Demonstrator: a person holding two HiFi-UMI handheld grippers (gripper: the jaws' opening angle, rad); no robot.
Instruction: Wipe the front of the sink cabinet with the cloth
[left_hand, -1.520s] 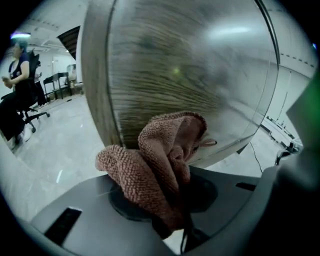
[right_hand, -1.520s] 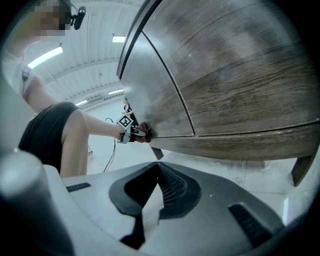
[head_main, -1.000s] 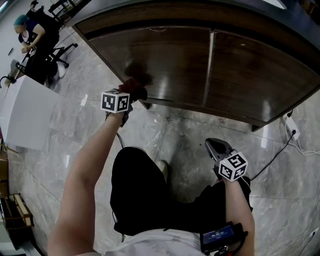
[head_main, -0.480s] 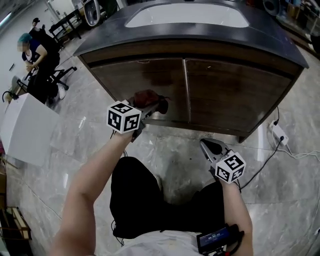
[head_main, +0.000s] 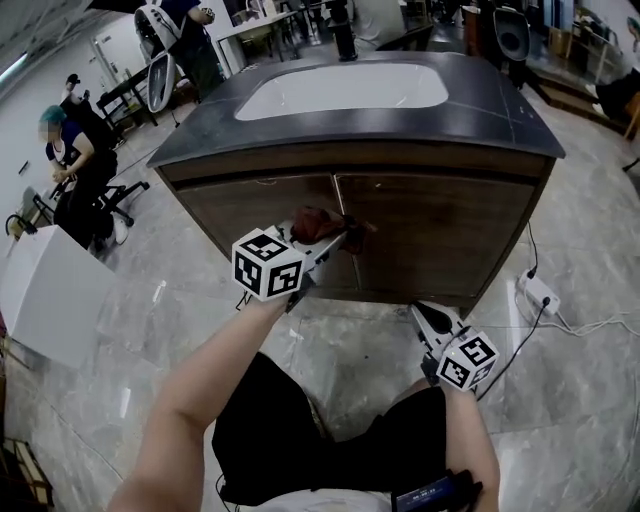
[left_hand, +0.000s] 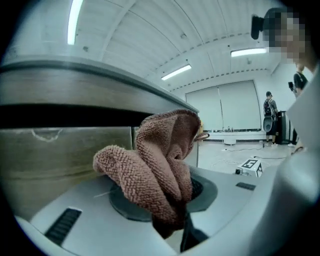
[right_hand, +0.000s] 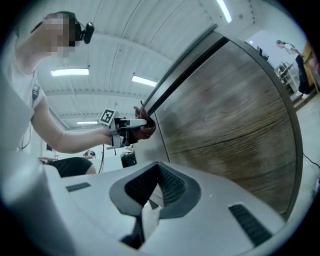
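The sink cabinet (head_main: 420, 225) has two dark wood doors under a dark counter with a white basin. My left gripper (head_main: 330, 238) is shut on a reddish-brown cloth (head_main: 320, 222), held against the doors' middle seam. In the left gripper view the cloth (left_hand: 160, 165) bulges out of the shut jaws, with the cabinet front (left_hand: 60, 155) just behind. My right gripper (head_main: 428, 318) hangs low near the cabinet's right door, jaws shut and empty. The right gripper view shows the wood door (right_hand: 235, 120) close by and the left gripper with the cloth (right_hand: 145, 127) farther along it.
A power strip (head_main: 538, 292) with a cable lies on the marble floor at the right. A white box (head_main: 50, 290) stands at the left. People sit and stand by chairs at the far left (head_main: 75, 150). My legs are below the grippers.
The left gripper with the cloth has slid right along the cabinet front, from the left door to the middle seam. My head has risen, so the sink top now shows.
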